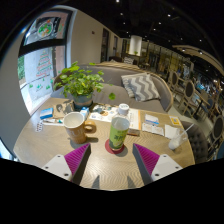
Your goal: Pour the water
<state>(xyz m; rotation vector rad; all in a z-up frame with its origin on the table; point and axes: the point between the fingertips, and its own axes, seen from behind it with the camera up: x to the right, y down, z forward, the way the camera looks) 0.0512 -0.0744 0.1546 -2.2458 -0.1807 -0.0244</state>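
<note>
The gripper [111,160] hung above the near part of a round, pale wooden table [40,145], its 2 fingers spread wide apart with nothing held between them. The magenta pads [77,157] on their inner faces showed as 2 triangles pointing up toward the tabletop.

Just ahead of the fingers, and roughly in line with the gap between them, a tall cup with a green-and-white printed sleeve [119,132] stood upright on a small round dark-red coaster [116,149]. The fingers did not touch it. To the left of that cup, near but apart from it, a tan ceramic mug with a handle [75,127] stood upright on the wood. Whether either vessel held water could not be told.

Beyond the mug sat a leafy green plant in a dark pot [79,84]. A small white cup [123,109] stood farther back, near the middle of the table. Flat printed booklets [152,124] lay toward the right side, with more papers at the left rim. Behind the table, a cushion with a grey-and-white zigzag pattern [141,87] rested on a sofa, and a framed poster [45,28] hung on the wall at the left.
</note>
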